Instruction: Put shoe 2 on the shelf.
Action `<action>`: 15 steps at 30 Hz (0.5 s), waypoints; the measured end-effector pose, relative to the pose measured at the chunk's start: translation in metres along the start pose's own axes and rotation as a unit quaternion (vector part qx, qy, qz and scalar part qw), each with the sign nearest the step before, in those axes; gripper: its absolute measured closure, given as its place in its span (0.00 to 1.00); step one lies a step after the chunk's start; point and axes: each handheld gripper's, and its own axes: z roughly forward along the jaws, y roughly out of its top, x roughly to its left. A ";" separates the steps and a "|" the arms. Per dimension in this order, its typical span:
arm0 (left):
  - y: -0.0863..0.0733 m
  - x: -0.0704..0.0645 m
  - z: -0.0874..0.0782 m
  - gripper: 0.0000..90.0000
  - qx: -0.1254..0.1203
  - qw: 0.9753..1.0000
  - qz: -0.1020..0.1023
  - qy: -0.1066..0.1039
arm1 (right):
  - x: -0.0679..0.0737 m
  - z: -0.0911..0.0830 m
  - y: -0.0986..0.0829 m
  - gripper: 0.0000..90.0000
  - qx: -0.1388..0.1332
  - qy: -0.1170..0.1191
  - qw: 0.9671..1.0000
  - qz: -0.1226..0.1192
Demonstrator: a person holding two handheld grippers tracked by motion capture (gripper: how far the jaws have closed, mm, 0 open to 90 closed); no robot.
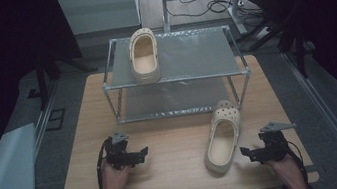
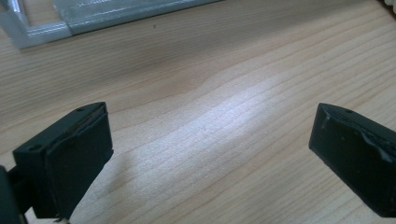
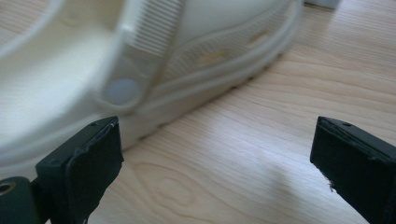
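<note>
Cream moulded foam clog [image 3: 154, 60] with ribbed strap and round rivet: on pale wood-grain table [image 3: 261, 154], just beside right gripper [image 3: 217, 172], jaws wide apart, empty. Left gripper [image 2: 210, 163]: wide open, empty, over bare wood. Beyond: metal two-tier rack [image 1: 189, 76].

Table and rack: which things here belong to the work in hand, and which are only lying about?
In the work: clog on the table, right gripper, left gripper, rack, clog on the rack.
Lying about: cables on the floor, pale sheet at the left.
</note>
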 end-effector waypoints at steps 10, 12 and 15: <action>0.001 0.000 0.003 0.00 0.002 1.000 -0.002 -0.005 | 0.016 0.006 0.015 0.02 -0.005 0.019 1.000 0.016; 0.001 -0.001 0.004 0.00 0.002 1.000 -0.002 -0.006 | 0.019 0.009 0.019 0.00 -0.001 0.015 1.000 0.016; 0.001 -0.001 0.004 0.00 0.002 1.000 -0.002 -0.005 | 0.023 0.015 0.026 0.01 0.004 0.010 1.000 0.022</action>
